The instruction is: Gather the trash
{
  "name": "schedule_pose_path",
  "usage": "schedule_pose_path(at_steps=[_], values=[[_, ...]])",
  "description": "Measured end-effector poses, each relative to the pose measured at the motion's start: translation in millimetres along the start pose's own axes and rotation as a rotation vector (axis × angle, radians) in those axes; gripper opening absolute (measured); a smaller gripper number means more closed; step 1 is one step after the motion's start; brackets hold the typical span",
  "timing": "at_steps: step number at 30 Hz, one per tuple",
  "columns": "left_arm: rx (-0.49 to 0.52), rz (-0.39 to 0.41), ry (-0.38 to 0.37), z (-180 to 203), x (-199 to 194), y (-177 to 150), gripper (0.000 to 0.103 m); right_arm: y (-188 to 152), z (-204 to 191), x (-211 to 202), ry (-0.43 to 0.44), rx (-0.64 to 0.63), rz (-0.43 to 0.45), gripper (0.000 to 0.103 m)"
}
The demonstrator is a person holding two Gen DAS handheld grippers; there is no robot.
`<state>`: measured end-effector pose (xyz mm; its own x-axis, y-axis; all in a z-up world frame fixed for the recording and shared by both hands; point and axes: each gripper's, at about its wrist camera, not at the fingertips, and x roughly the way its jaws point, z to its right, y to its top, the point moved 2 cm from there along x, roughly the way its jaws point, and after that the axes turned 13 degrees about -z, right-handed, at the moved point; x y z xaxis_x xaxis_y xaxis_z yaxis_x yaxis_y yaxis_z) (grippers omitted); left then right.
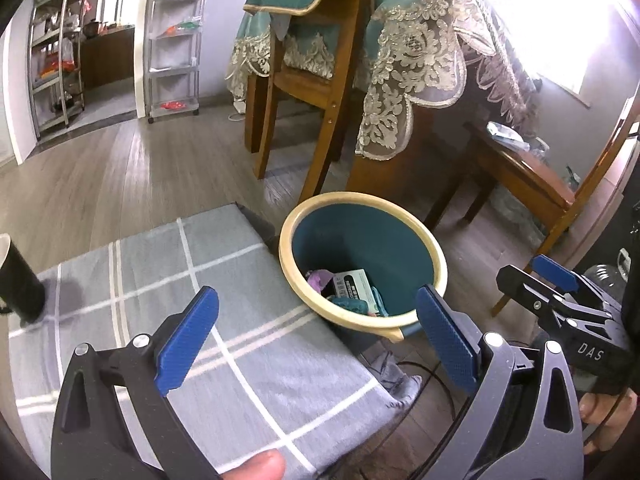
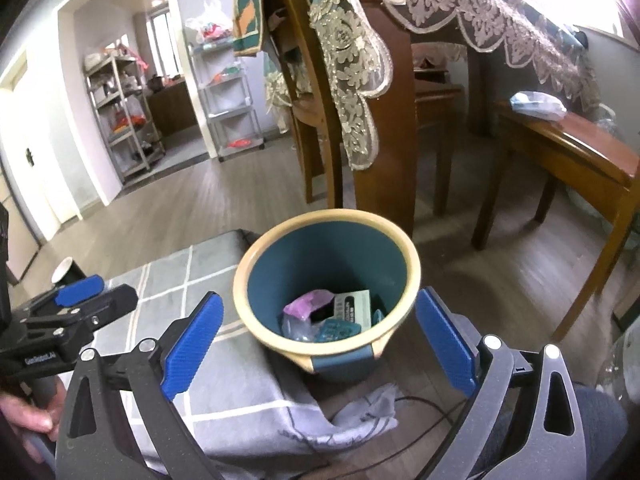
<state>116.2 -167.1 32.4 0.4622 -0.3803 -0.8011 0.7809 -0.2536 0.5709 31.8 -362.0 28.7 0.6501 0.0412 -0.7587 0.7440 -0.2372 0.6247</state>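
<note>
Both tools hang above the floor beside a low worktop covered in grey cloth with white check lines (image 1: 224,292). The left hand-held gripper (image 1: 316,336) has its blue pads spread wide apart with nothing between them; the right hand-held gripper (image 2: 318,338) stands just as wide and empty. Ahead of both sits a round teal waste bin with a cream rim (image 2: 404,240), on the wood floor against the worktop's edge. The trash lies in the bin's bottom — a crumpled purple wrapper (image 2: 308,304), a small white printed carton (image 2: 354,306) and a teal scrap (image 2: 334,330), touching one another. A black paper cup (image 1: 18,280) stands on the cloth, well apart.
</note>
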Motion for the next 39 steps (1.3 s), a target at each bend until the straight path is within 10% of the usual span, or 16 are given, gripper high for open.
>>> schedule_pose_path(at_steps=[39], values=[[0.009, 0.008, -0.007, 7, -9, -18, 0.097, -17, -7, -17, -0.017, -0.021, 0.051, 0.097]])
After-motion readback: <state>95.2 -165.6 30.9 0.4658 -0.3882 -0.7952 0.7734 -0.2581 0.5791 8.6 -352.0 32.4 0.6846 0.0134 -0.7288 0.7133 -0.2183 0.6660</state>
